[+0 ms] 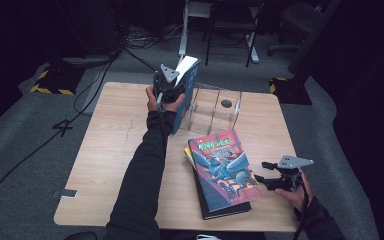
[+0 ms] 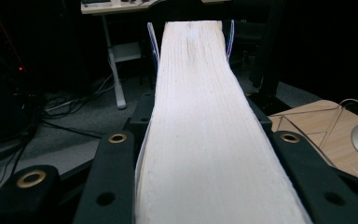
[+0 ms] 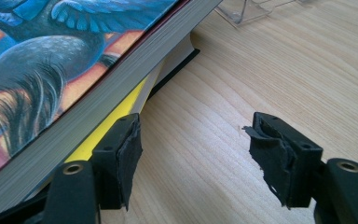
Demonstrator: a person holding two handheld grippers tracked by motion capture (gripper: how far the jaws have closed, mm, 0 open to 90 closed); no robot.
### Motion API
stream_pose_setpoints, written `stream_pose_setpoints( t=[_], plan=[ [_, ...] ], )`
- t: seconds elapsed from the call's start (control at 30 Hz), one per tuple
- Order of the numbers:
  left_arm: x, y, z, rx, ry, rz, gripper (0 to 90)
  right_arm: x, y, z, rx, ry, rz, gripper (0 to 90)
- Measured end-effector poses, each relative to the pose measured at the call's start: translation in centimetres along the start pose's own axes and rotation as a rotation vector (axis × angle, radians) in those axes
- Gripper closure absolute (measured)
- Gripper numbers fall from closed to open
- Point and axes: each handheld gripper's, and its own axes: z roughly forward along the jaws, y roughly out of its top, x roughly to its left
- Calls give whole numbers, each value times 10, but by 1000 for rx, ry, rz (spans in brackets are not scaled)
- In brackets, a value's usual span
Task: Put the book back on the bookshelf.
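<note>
My left gripper (image 1: 171, 91) holds a thick blue-covered book (image 1: 186, 90) upright at the table's far edge, just left of a clear acrylic book rack (image 1: 215, 107). In the left gripper view the book's white page block (image 2: 200, 140) fills the gap, and my left gripper (image 2: 198, 112) is shut on it from both sides. A stack of books lies at the front right, topped by a colourful illustrated book (image 1: 222, 167). My right gripper (image 1: 261, 171) rests open at the stack's right edge. In the right gripper view my right gripper (image 3: 196, 144) spans bare wood, its left pad (image 3: 123, 156) beside a yellow book (image 3: 100, 135).
The wooden table (image 1: 110, 140) is bare on its left half, with a strip of tape (image 1: 70, 193) at its front left edge. Cables (image 1: 95, 82) run over the grey floor behind, among chair and desk legs (image 1: 184, 35). The rack's clear corner (image 3: 244, 11) lies past the stack.
</note>
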Motion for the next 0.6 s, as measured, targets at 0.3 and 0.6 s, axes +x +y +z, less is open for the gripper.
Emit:
stream_pose_setpoints(
  t=[0.3, 0.6],
  plan=[
    [-4, -3, -7, -9, 31, -26, 594, 0, 0, 0, 2, 0, 2, 342],
    [-1, -1, -12, -9, 8, -11, 543, 0, 0, 0, 3, -2, 0, 339]
  ],
)
